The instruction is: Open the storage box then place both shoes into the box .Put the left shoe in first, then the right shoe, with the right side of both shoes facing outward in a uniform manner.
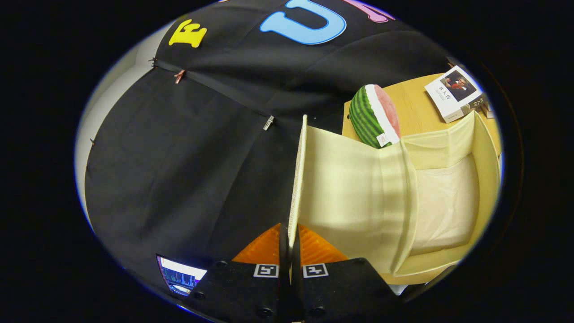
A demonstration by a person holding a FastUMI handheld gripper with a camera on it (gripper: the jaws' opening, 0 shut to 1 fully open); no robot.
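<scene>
Cream box (444,197) open, fingers (314,244) pinching lid (299,179)

Lid (298,179) between the fingers (269,246); box (448,197) right, watermelon slice (374,116) behind

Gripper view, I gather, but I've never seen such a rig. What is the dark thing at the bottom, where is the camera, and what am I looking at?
No robot arm here: a person carries a hand-held gripper with two fingers. The camera rides on it and looks forward along those fingers, which is why they show at the bottom and why the picture is round and bent.

The fingers are pressed together on the thin edge of a cream fabric lid, which stands lifted up. That lid belongs to the cream storage box to its right, now open, and the part of its inside that shows has nothing in it. The box sits on a light wooden table. Beyond it lie a watermelon-slice cushion and a book. The black cloth behind is the booth's wall.
</scene>
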